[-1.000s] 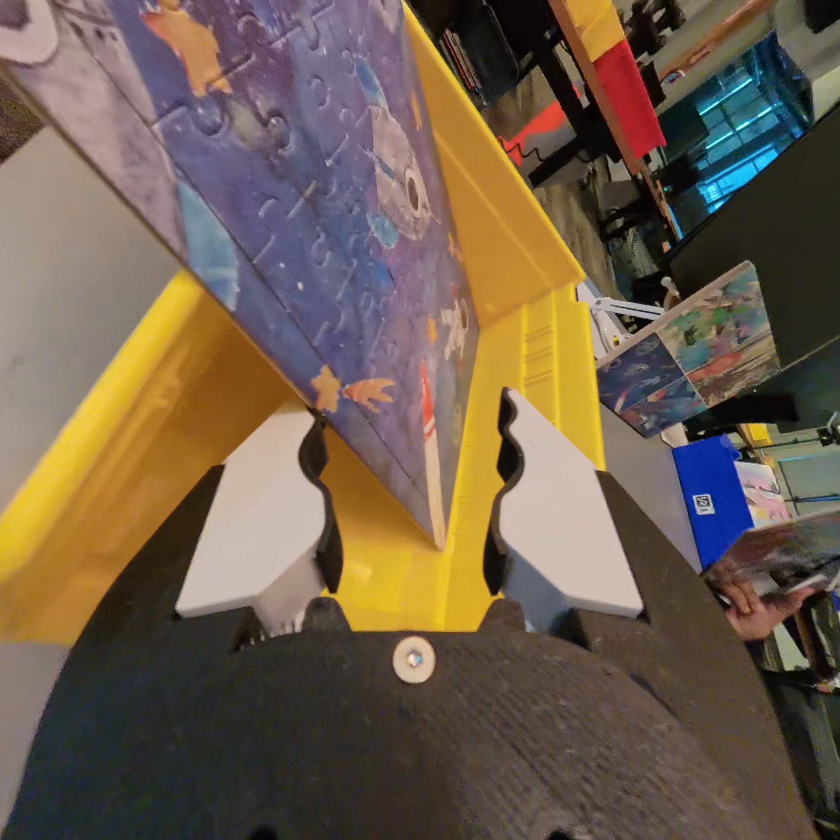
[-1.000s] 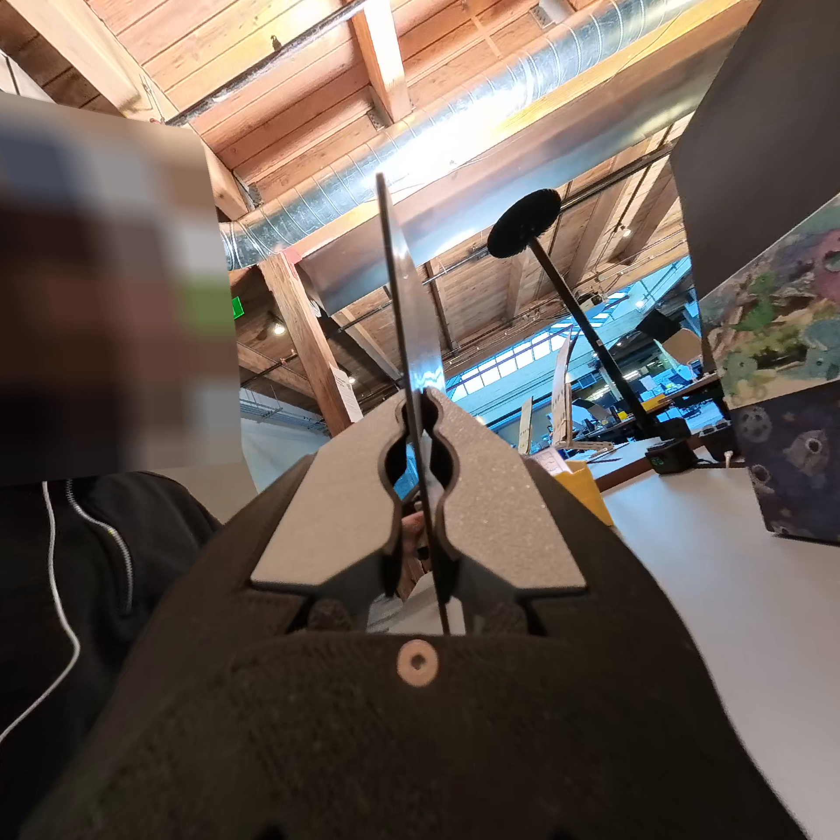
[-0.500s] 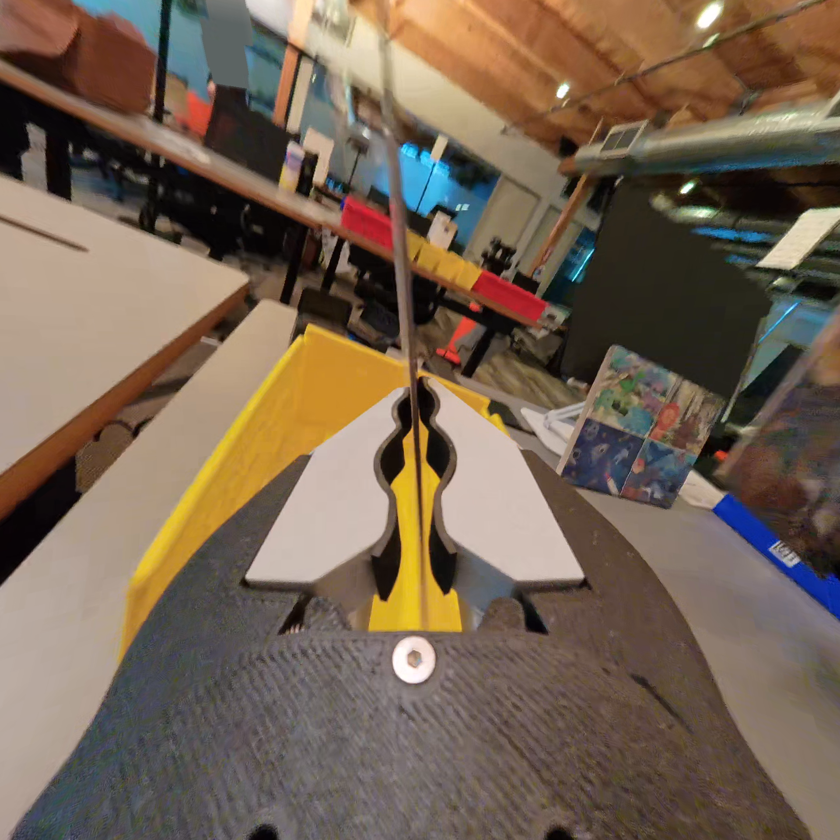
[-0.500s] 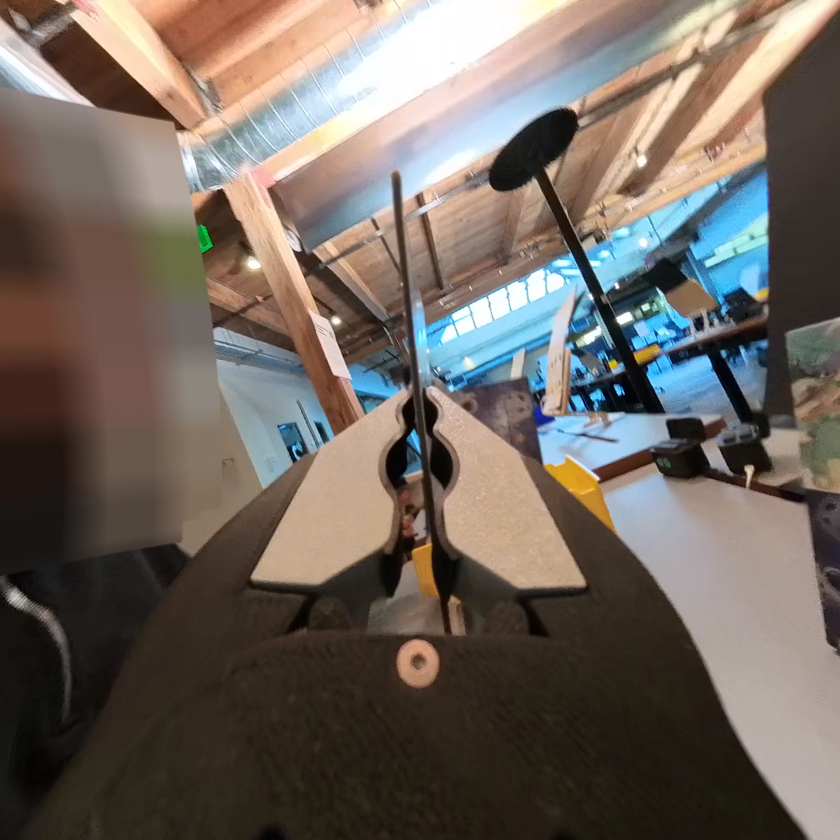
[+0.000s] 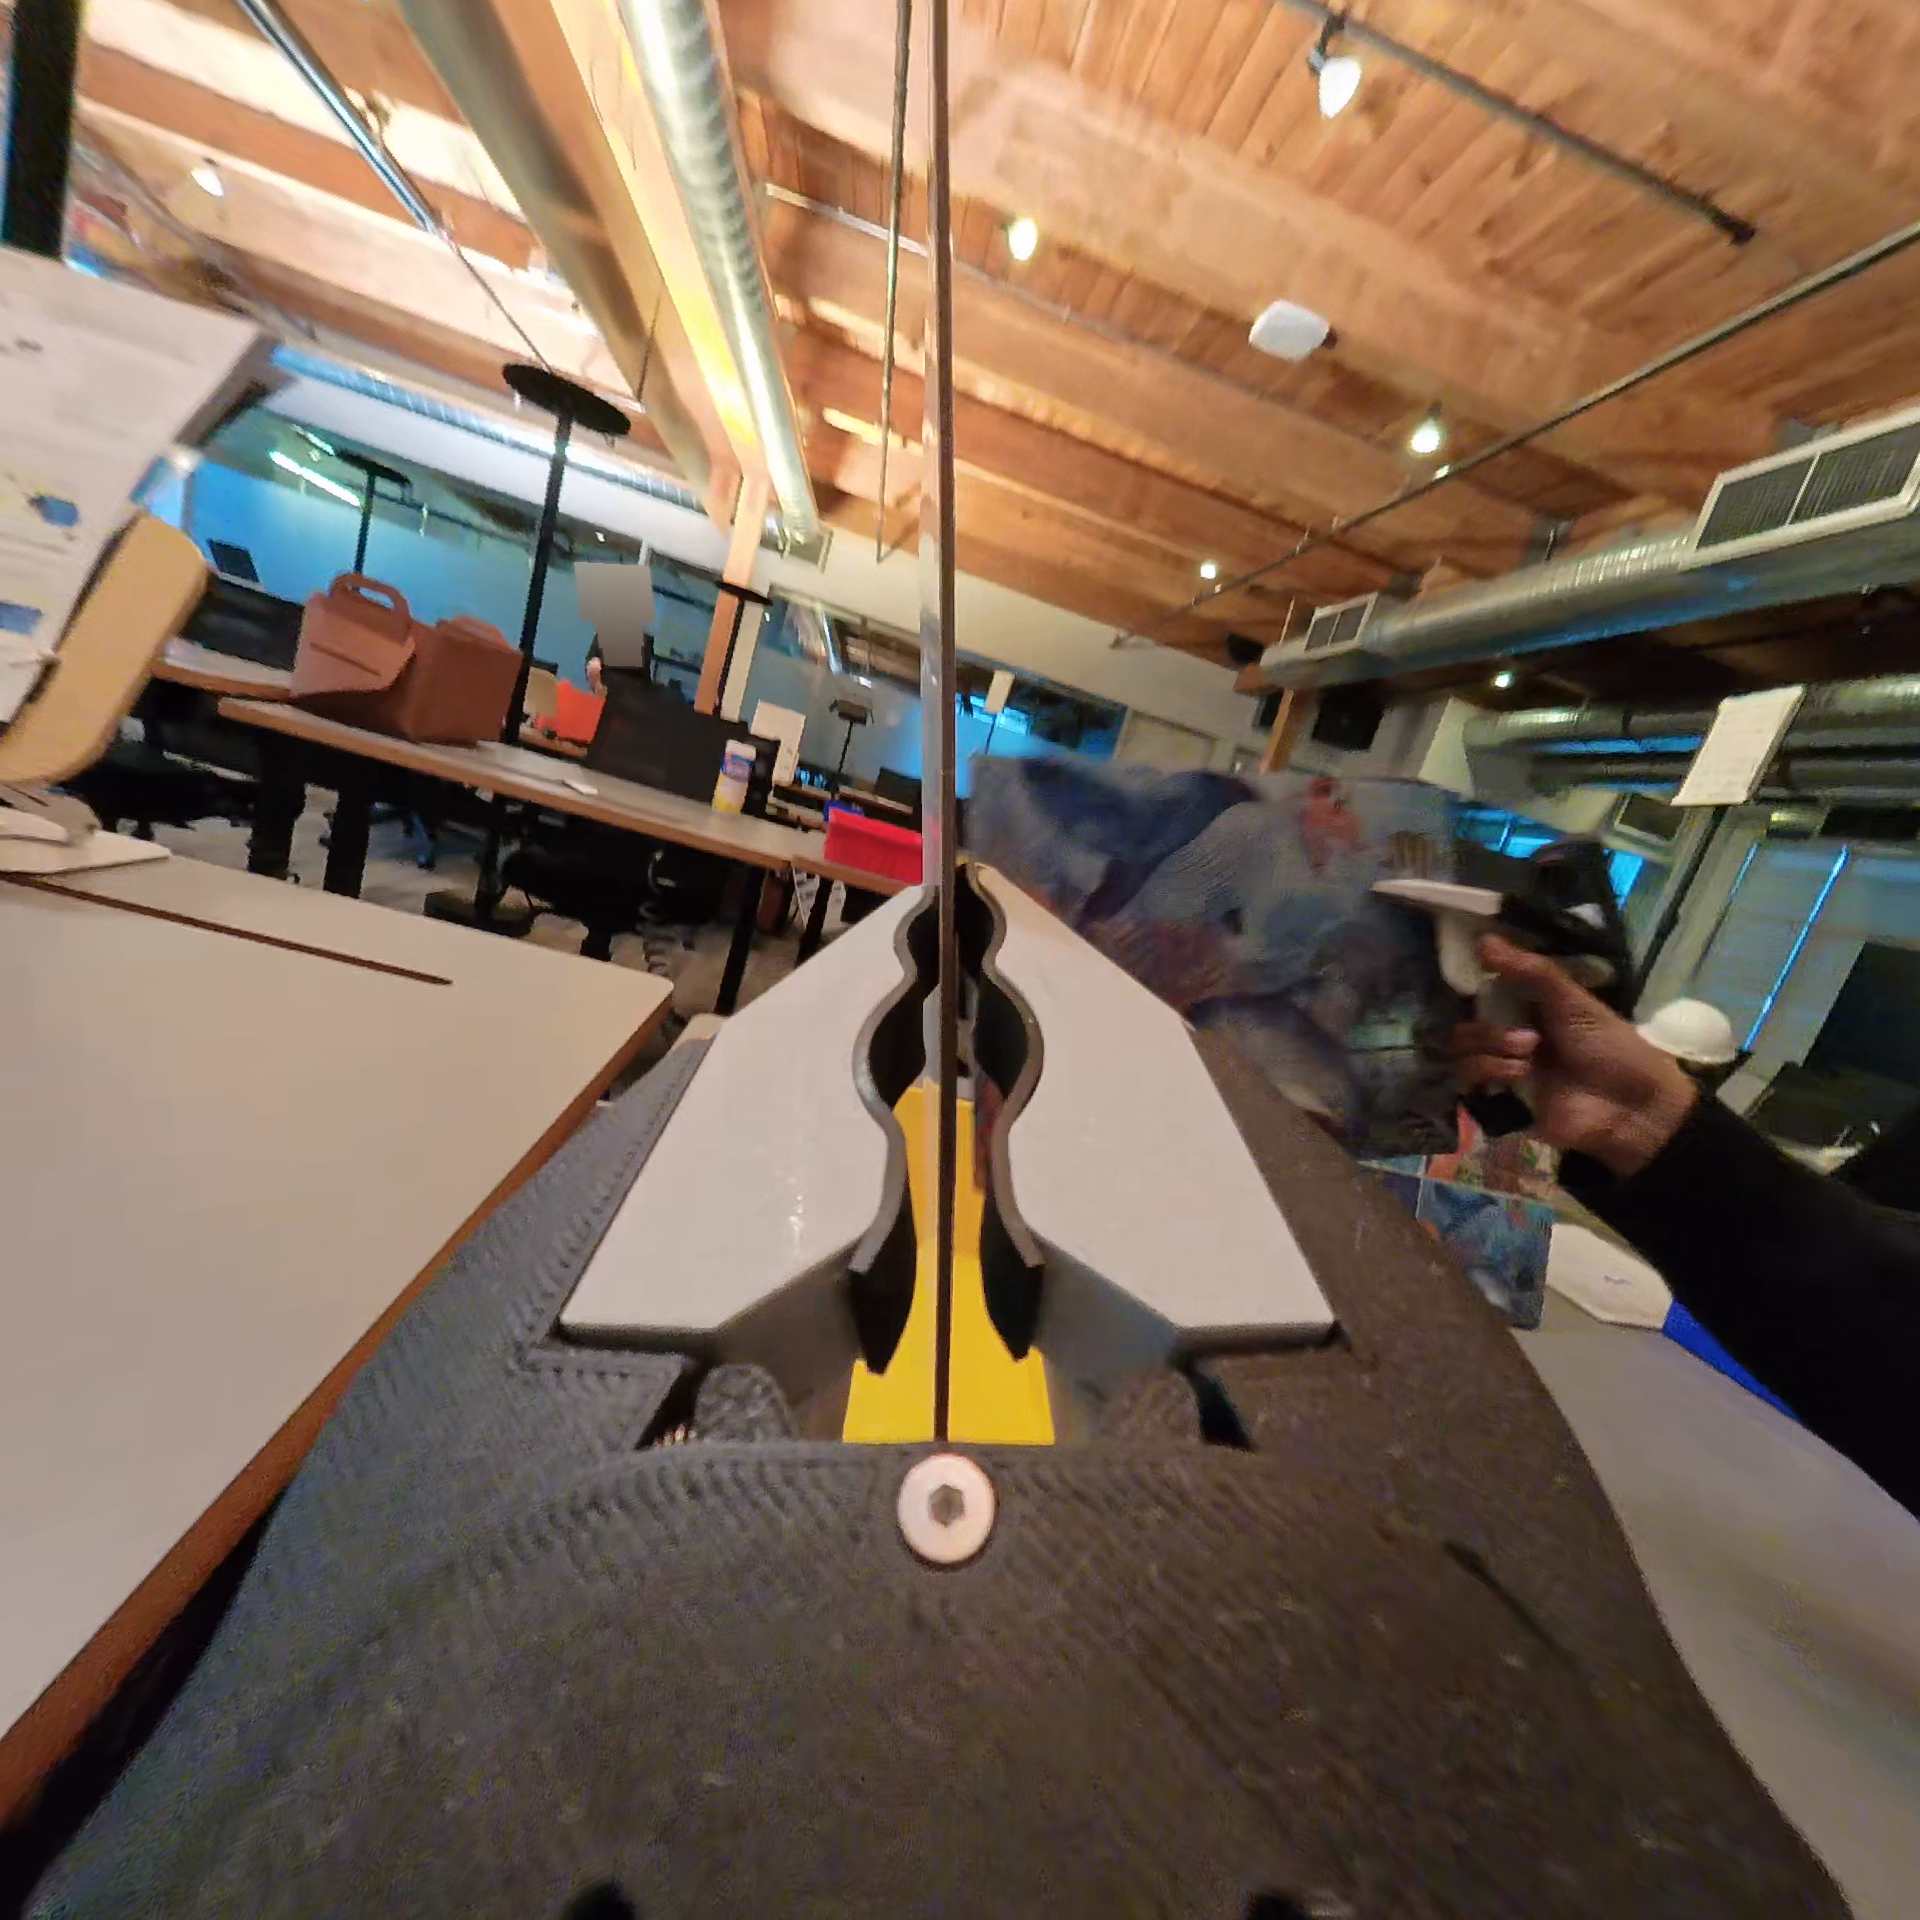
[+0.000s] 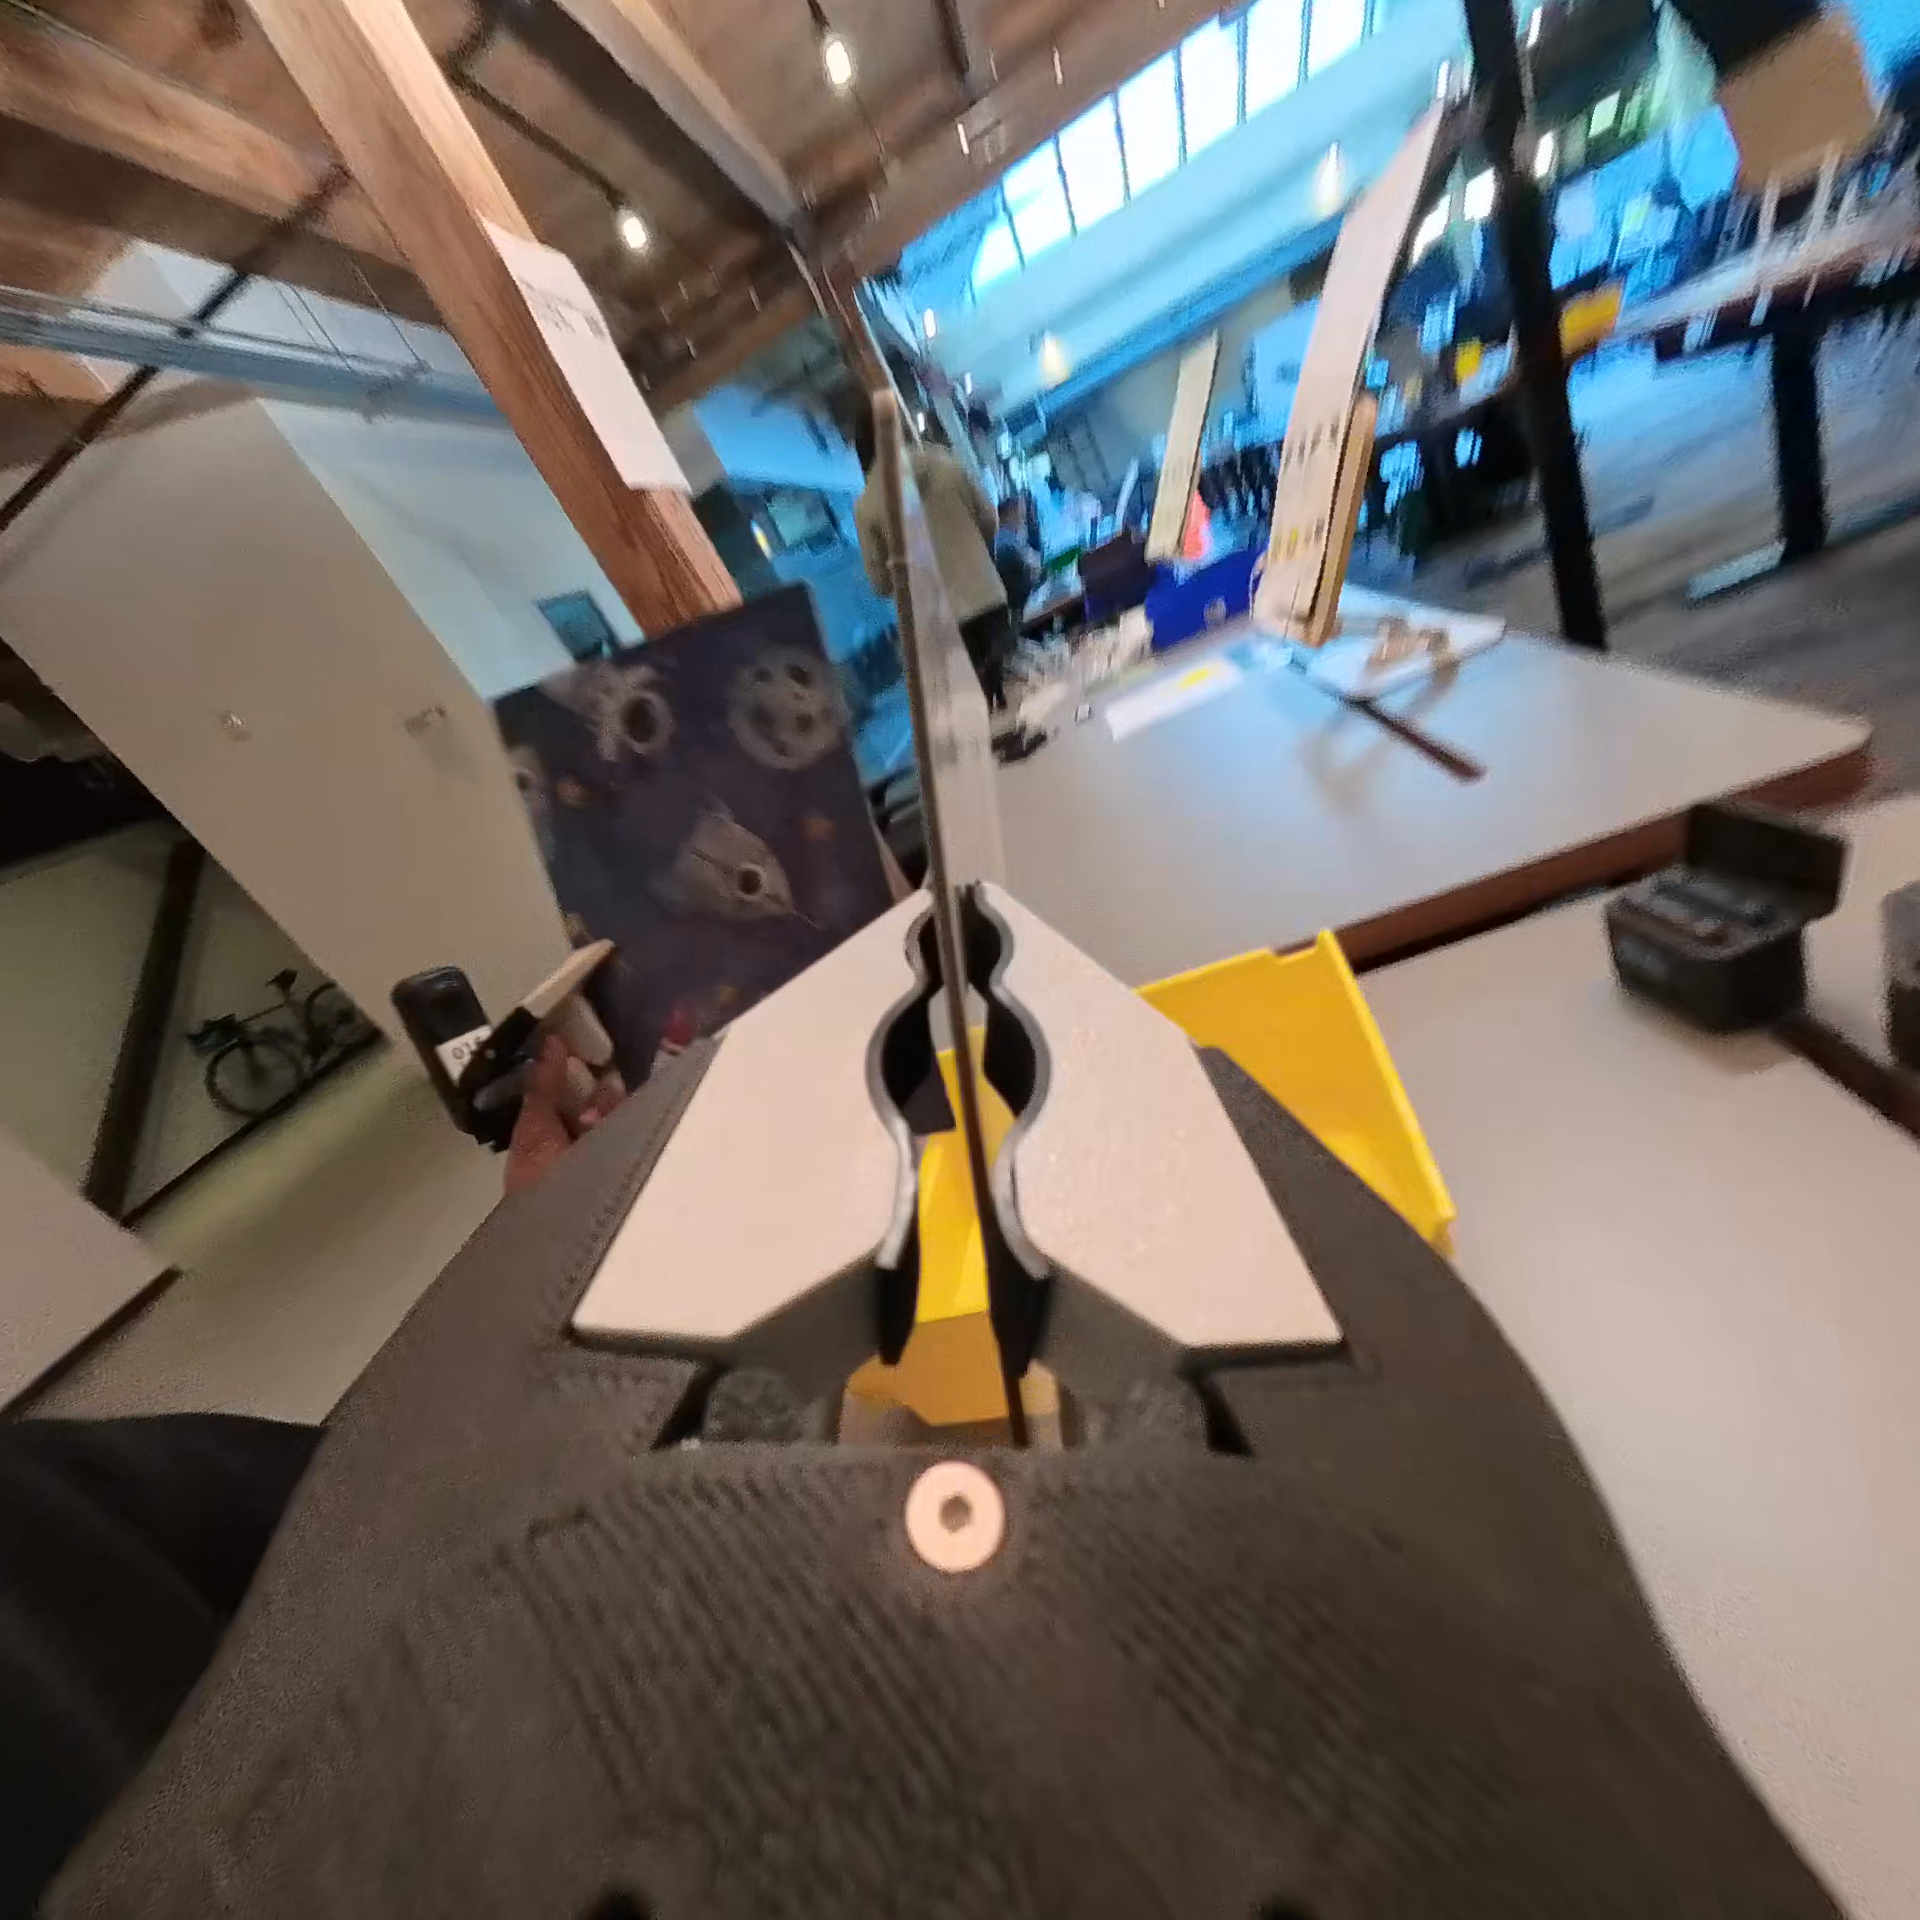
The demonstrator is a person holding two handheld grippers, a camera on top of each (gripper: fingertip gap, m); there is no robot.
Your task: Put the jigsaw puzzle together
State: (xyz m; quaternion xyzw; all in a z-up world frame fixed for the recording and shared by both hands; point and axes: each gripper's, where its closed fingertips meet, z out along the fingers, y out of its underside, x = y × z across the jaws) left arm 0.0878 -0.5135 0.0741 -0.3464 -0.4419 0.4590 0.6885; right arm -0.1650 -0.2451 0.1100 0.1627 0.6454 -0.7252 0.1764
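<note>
We have a thin puzzle board pinched in each pair of tongs. The left tongs (image 5: pixel 943 914) clamp the space board (image 5: pixel 940 436) edge-on and upright. The right tongs (image 6: pixel 951 914) clamp a second board (image 6: pixel 914 665) likewise. Both hang over the yellow bin (image 6: pixel 1309 1039) on the worktop (image 6: pixel 1662 1299). To do this well, we should lay each board flat before letting go, gently, lest pieces spill. No writing is readable.
</note>
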